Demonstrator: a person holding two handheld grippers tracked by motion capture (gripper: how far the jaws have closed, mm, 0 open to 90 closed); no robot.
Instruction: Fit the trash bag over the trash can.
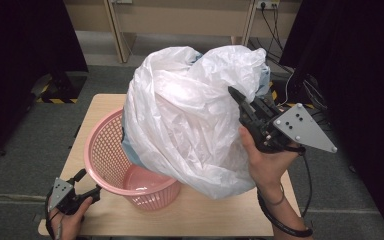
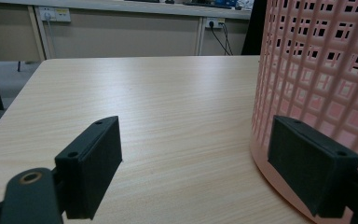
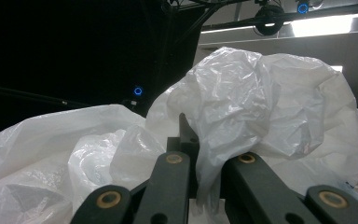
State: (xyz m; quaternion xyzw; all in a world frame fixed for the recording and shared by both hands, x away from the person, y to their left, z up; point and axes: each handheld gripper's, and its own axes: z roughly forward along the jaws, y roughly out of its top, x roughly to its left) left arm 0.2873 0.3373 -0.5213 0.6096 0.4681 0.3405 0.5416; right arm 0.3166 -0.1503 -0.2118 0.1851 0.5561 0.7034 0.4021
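From the high view, a pink mesh basket [image 1: 111, 165] stands on the near left part of the wooden table [image 1: 220, 215]. A large white plastic bag [image 1: 190, 120] billows above and to its right, its lower part hanging just inside the basket's far rim. The right gripper [image 1: 237, 98] is raised at the right and clenched on the bag's film. The left gripper [image 1: 91, 182] sits low at the near left corner, jaws spread at the basket's near wall.

In the left gripper view, the two pads stand well apart: one over bare table, the other just beside the basket [image 2: 321, 84] near its base, so it grasps nothing.

In the right gripper view, a fold of the bag [image 3: 242, 107] is pinched between the closed jaws.

The step looks like lining the basket with the bag. It would go best with the left claw steadying the basket while the right lowers the film slowly, keeping the pinch firm so the thin plastic neither slips nor tears.
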